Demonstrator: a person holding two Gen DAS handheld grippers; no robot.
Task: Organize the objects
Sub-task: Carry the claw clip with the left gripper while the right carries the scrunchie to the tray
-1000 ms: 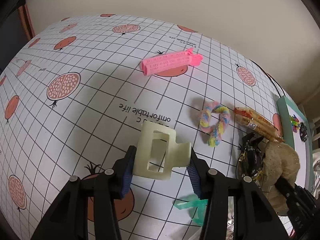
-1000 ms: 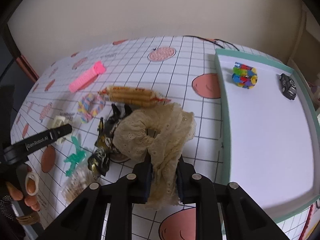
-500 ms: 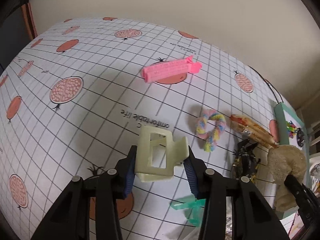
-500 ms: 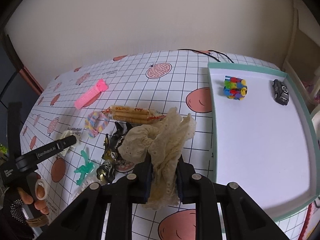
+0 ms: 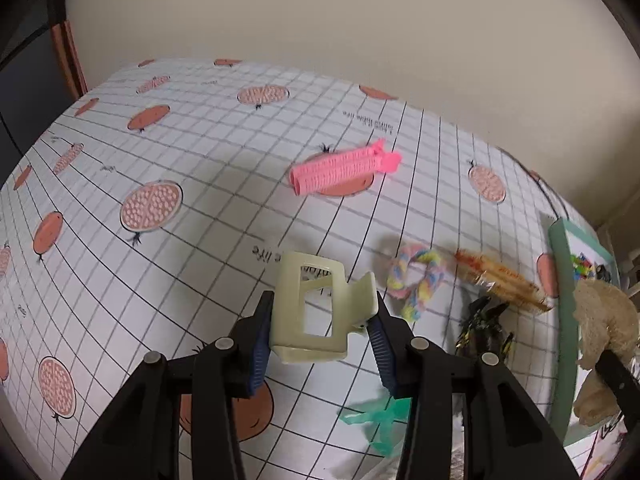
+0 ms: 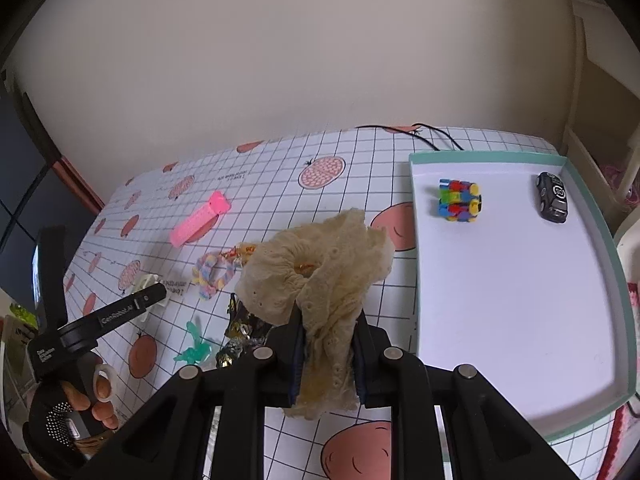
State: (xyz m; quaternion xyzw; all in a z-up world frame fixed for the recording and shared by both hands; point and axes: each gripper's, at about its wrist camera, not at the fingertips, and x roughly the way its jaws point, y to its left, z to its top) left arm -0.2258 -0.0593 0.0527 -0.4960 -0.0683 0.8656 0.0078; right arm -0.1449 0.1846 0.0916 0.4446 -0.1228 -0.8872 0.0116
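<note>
The left gripper (image 5: 320,330) clamps a cream claw hair clip (image 5: 316,312), now raised above the pomegranate-print tablecloth (image 5: 192,184). The right gripper (image 6: 326,354) pinches a beige lace scrunchie (image 6: 316,268), carried higher and nearer the teal-rimmed tray (image 6: 592,220), whose near half lies bare. A pink hair roller clip (image 5: 340,168) lies farther back.

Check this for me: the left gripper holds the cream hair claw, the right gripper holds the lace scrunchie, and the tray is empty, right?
Not quite. The tray isn't empty: the right wrist view shows a colourful cube and a toy car in it. The rest stands: left gripper on the hair claw, right gripper on the scrunchie.
</note>
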